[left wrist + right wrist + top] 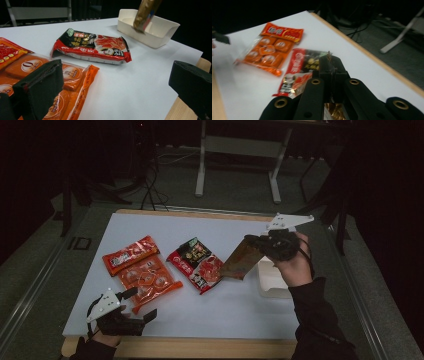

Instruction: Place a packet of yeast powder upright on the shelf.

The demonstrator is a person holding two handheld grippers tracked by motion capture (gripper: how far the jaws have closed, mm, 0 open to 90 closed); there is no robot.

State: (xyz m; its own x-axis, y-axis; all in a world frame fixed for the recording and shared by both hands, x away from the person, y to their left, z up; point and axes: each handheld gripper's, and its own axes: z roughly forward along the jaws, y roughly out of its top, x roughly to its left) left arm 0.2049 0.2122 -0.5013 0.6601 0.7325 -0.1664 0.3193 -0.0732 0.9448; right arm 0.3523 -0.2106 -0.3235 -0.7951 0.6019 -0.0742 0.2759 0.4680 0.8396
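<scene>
- Your right gripper [252,241] has its jaws pressed together on the top edge of a brown-gold packet [241,259].
- The packet hangs below the gripper, lifted above the table [225,310], and its lower end is over the near-left rim of the white tray [272,287].
- In the right gripper view the packet's thin edge [329,56] stands between the closed jaws.
- Your left gripper [139,304] rests at the table's near left corner with the jaws apart, holding nothing.
- Just beside it lies the orange packet [147,280]; the red-black packet [196,264] lies between the orange one and the tray.
</scene>
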